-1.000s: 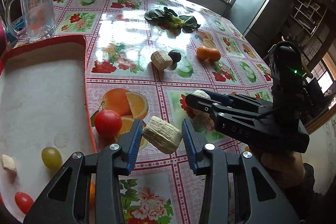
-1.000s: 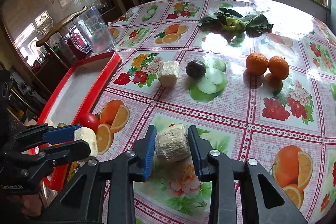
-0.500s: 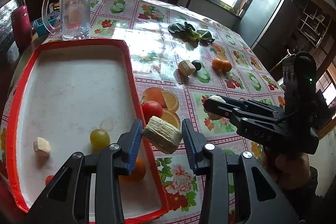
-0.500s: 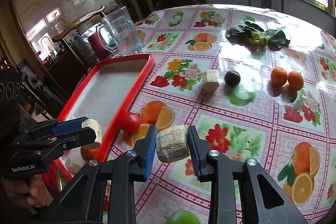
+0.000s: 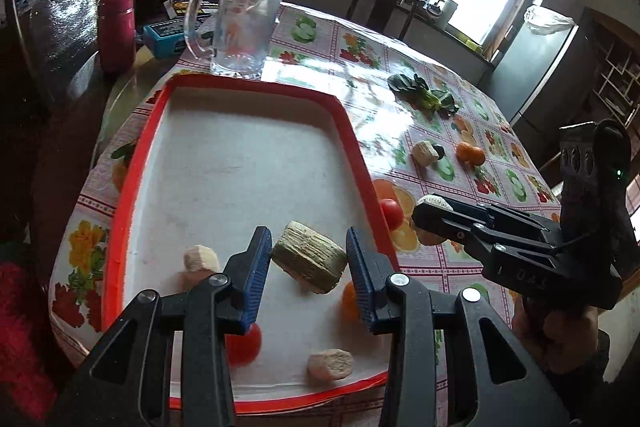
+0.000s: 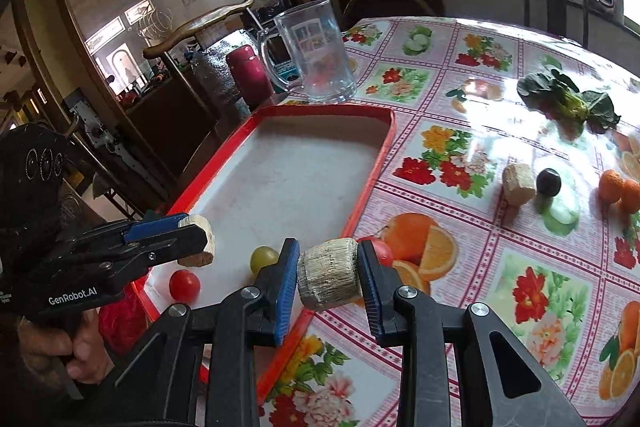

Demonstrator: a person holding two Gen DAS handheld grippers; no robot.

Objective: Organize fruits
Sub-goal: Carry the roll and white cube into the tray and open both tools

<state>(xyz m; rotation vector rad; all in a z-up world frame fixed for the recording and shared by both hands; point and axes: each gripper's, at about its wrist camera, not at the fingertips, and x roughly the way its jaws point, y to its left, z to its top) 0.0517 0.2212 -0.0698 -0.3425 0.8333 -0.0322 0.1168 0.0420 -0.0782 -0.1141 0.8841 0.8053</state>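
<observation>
Red-rimmed, the tray (image 5: 352,131) is taken as the landmark, and against it the change over the last second is plain. A second ago the left gripper (image 5: 307,269) was held over the flowered tablecloth (image 6: 500,267) outside the tray's right rim, with its fibrous pale chunk (image 5: 309,262) above the printed orange; now the same chunk, clamped between the blue pads, is seen above the tray's white floor, toward the near end. The right gripper (image 6: 328,283) has been carried the same way: its own cut chunk (image 6: 329,279), gripped firmly between narrow-set fingers, now hangs just over the tray's near right rim instead of over open cloth.

Inside the tray a small pale piece (image 5: 201,259), a second piece (image 5: 330,365) near the front rim, a red tomato (image 5: 246,345), a green grape (image 6: 263,257) and an orange fruit (image 5: 350,301) are already gathered. Another tomato (image 5: 391,213) lies just outside the right rim. Well beyond the far right corner, a third chunk (image 6: 519,183), a dark round fruit (image 6: 548,182), two tangerines (image 6: 620,189) and leafy greens (image 6: 568,103) remain on the cloth.

Both pieces are judged ready for release into the tray; the left one first, since it is fully over the floor, while the right needs to be brought a little further inward
</observation>
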